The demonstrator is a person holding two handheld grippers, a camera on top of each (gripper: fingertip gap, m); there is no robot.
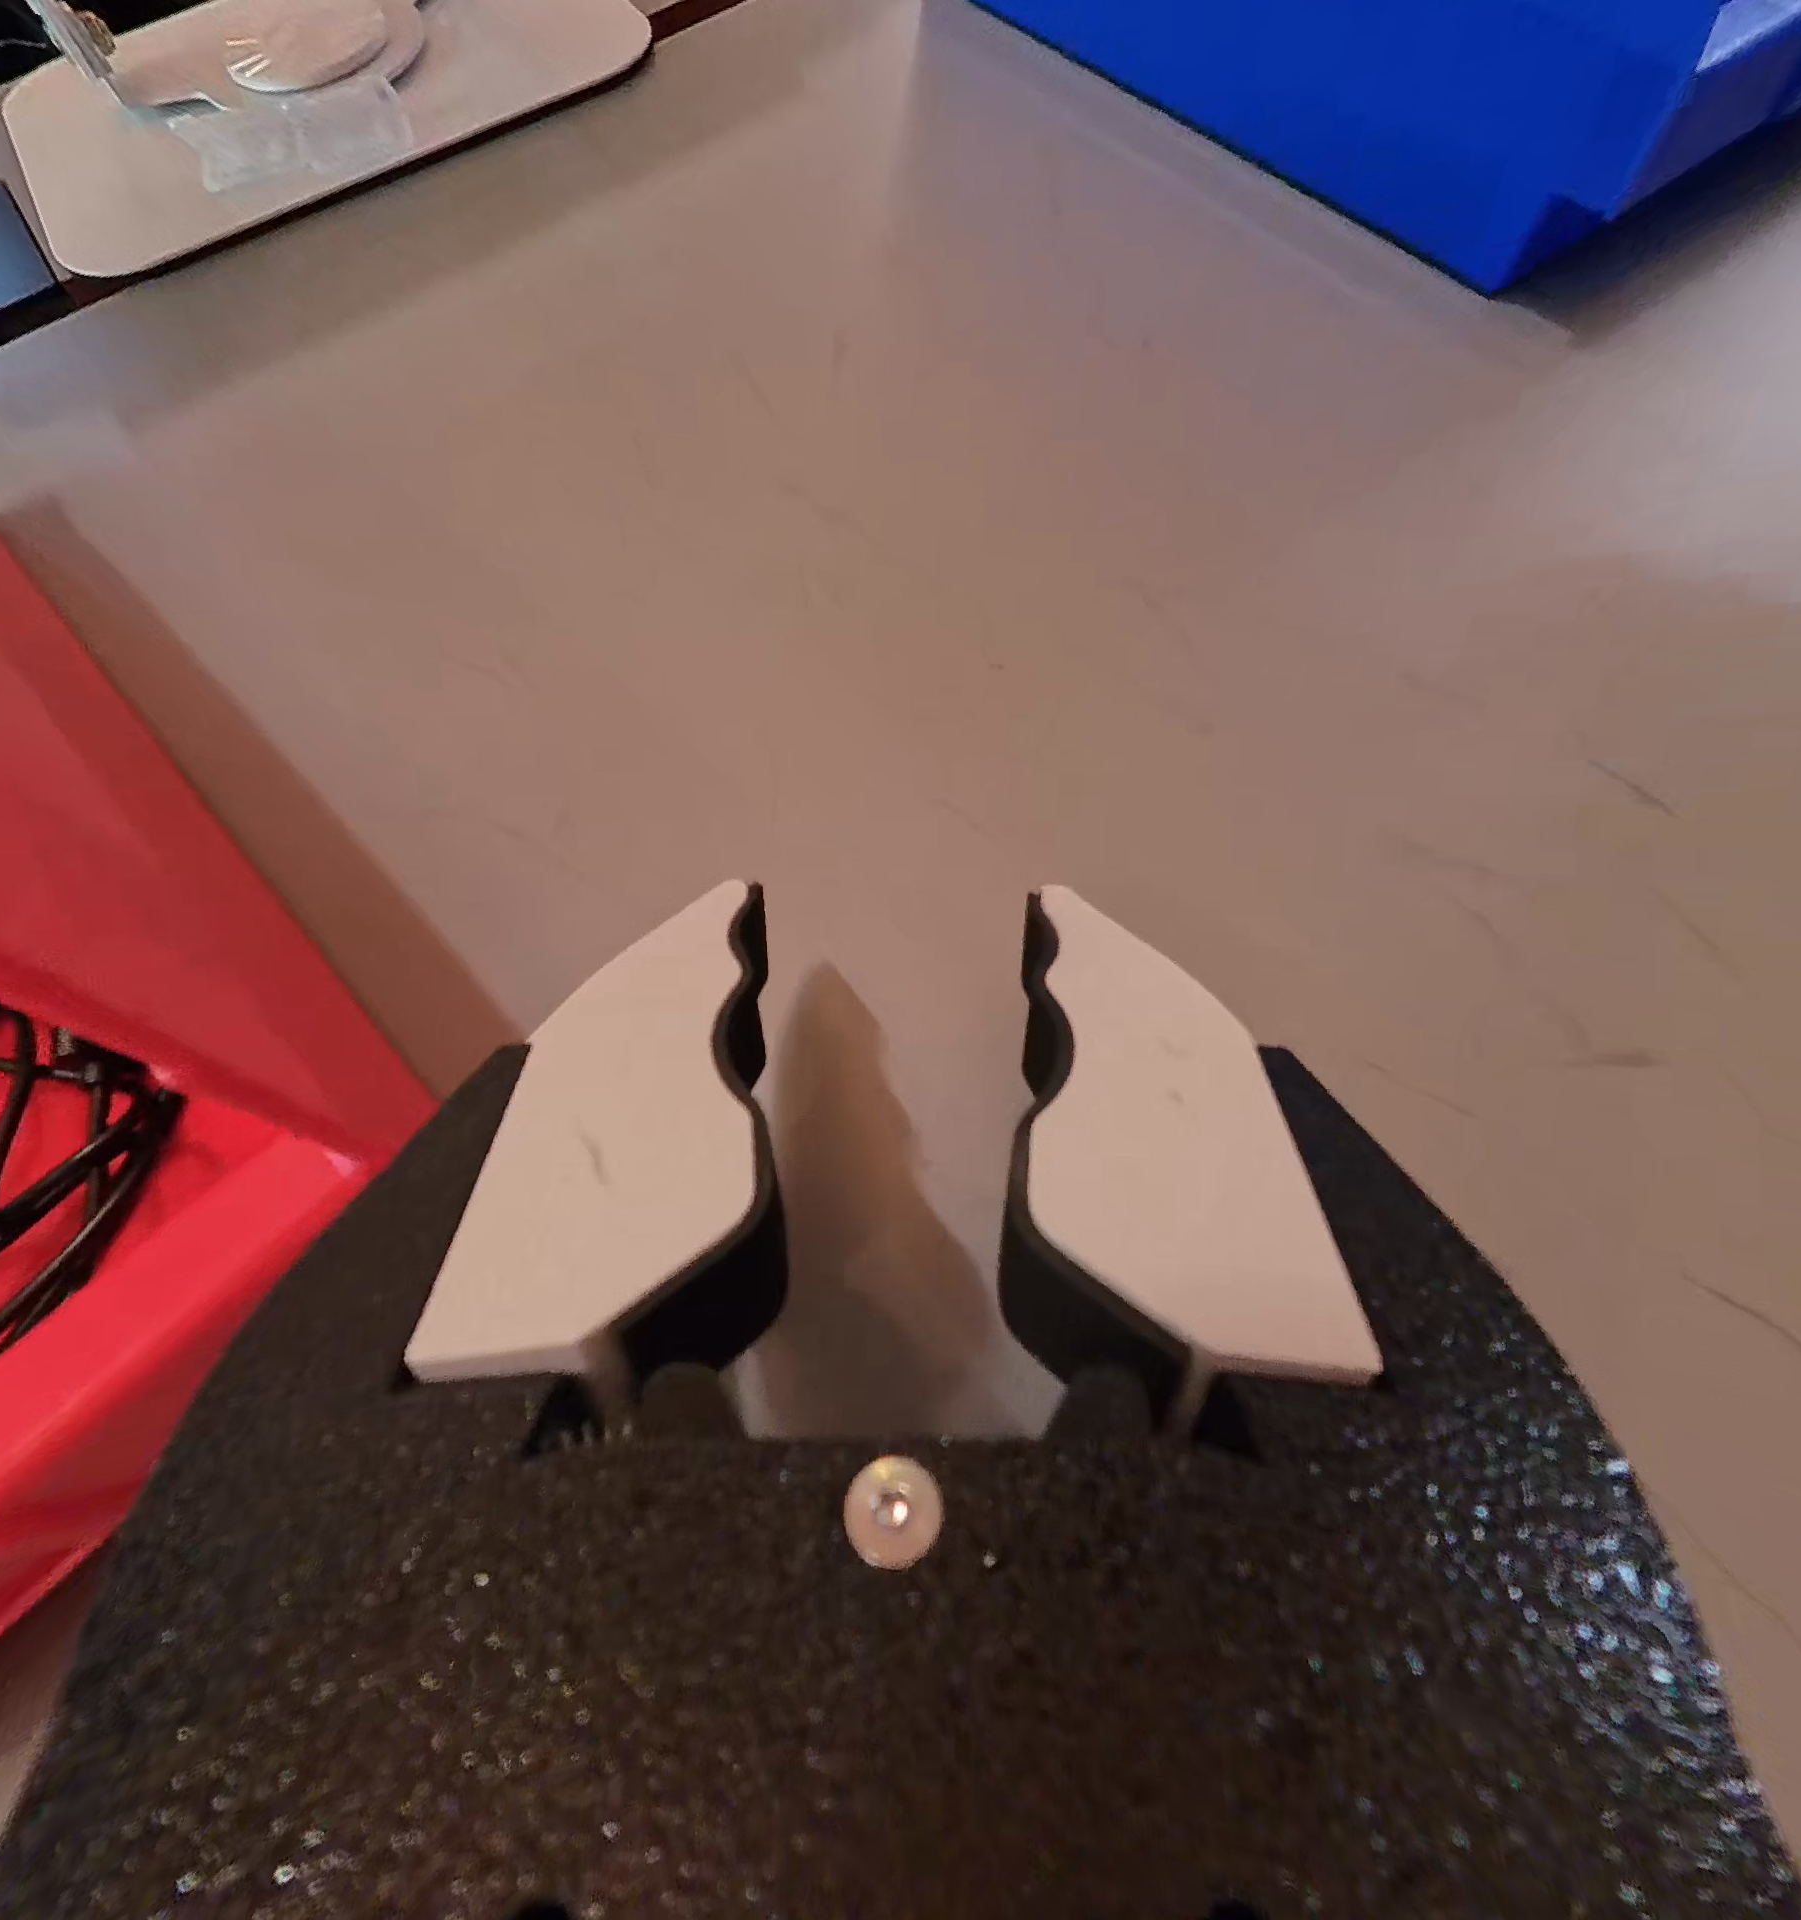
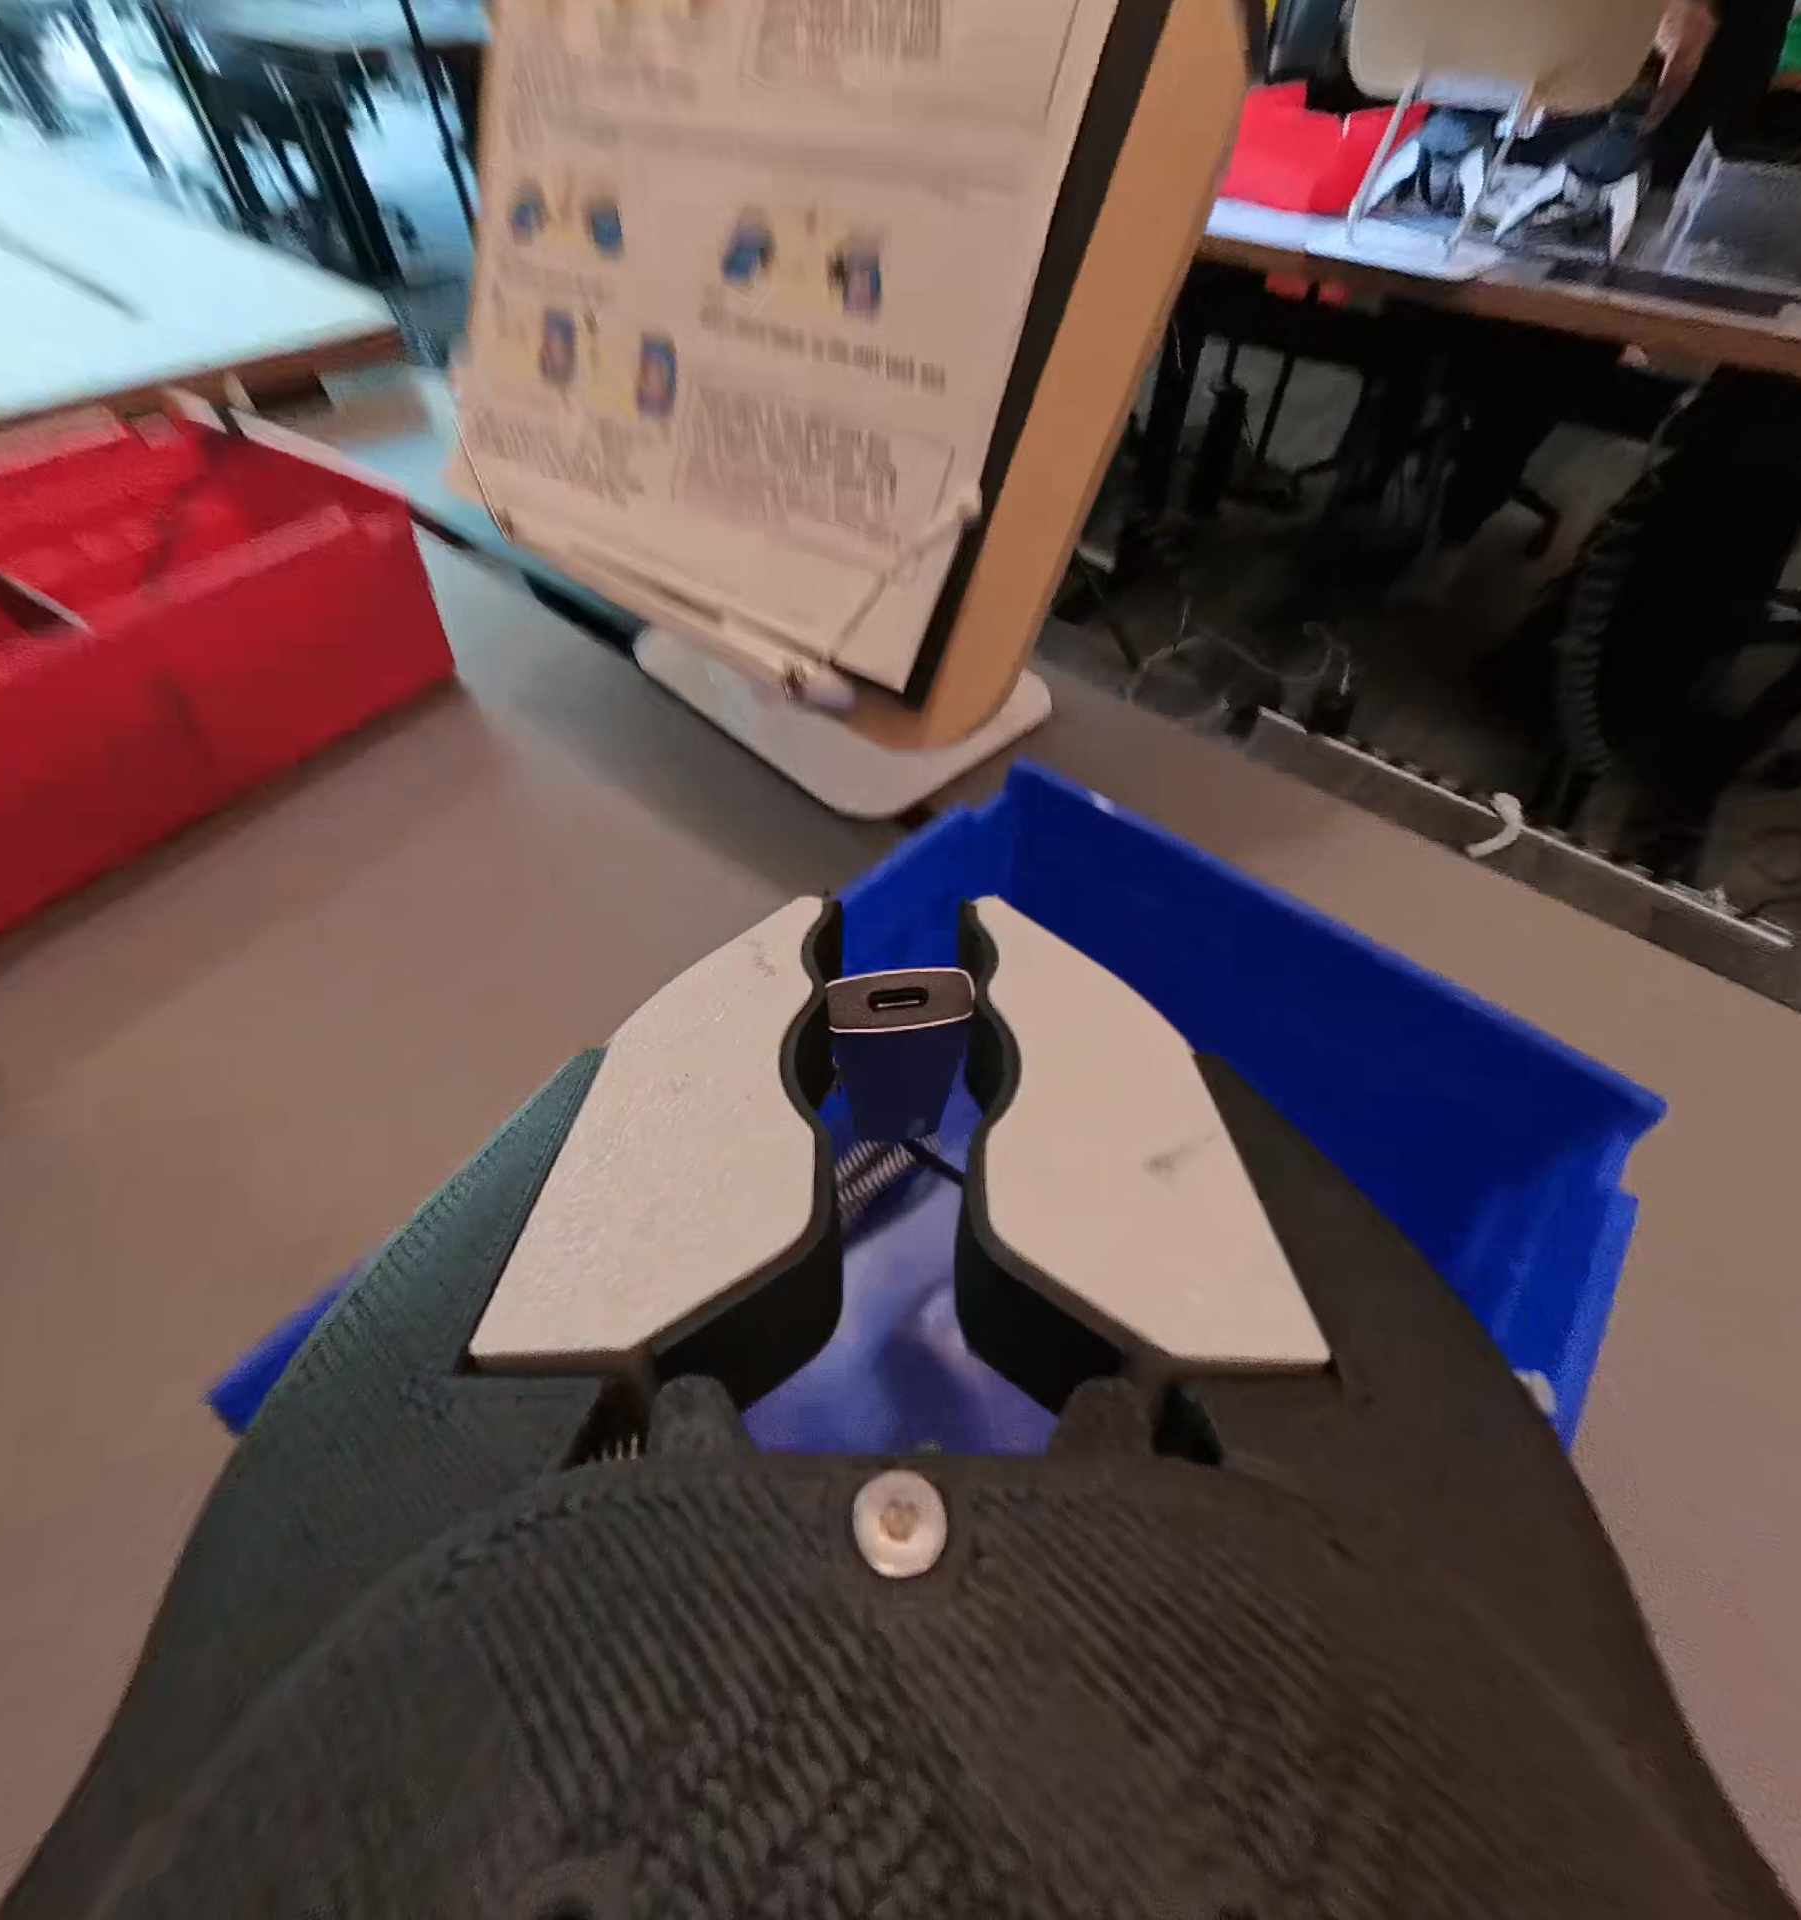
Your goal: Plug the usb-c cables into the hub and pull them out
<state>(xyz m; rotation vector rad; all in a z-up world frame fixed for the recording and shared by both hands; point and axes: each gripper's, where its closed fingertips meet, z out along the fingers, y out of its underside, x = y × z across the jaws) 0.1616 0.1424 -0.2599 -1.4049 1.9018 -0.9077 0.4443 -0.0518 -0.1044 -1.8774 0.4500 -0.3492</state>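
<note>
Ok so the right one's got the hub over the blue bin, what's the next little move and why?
Probably carry the left gripper, open and empty, toward the red bin to pick a cable. The right gripper already grips the hub, port facing outward, above the blue bin.

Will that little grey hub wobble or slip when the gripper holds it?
Probably not much. The hub looks like a stiff metal block, and the right gripper pinches both its sides. Its smooth casing might slip under a hard push. The braided cable behind it probably flops.
</note>
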